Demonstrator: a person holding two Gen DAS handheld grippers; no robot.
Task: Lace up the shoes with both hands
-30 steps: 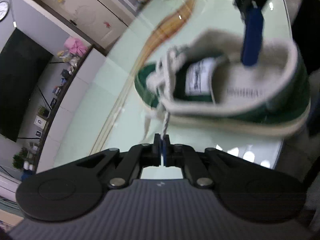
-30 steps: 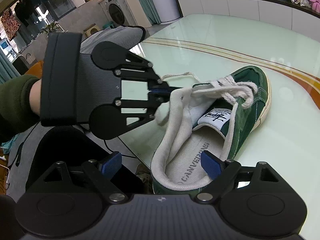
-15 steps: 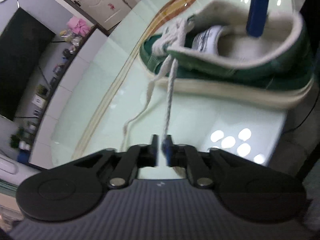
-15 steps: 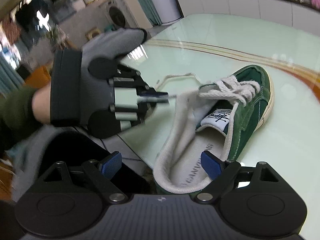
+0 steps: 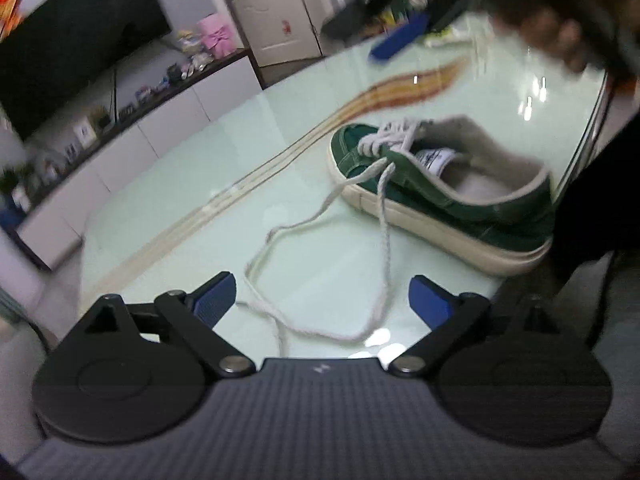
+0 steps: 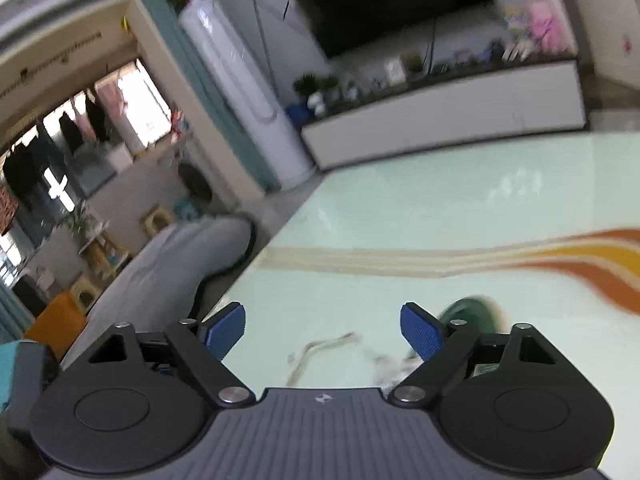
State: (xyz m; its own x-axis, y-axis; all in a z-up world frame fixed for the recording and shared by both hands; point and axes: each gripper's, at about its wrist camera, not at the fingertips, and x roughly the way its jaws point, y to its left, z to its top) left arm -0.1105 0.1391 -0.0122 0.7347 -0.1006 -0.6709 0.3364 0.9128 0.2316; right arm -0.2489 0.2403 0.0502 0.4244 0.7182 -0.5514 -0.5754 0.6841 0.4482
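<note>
We see the left gripper with its blue pads spread wide and nothing between them. The lace runs slack from the shoe down onto the table, where it loops just in front of the spread fingers and lies loose on the glass. One strand falls from the eyelets near the toe, the other curls out to the left before coming back to the near edge.

The shoe is green with a pale sole and a white lining. It lies on the right part of the table, close to the near right edge, toe pointing to the far left, its laces crossed over the tongue. Orange and cream stripes cross the table beyond it.

At the far right of the left view we make out a blurred hand above the table, with a blue pad beside it.

The right gripper is also released, pads wide apart and empty. In its view only the blurred toe of the shoe and a bit of lace show at the near edge, below the fingers.
</note>
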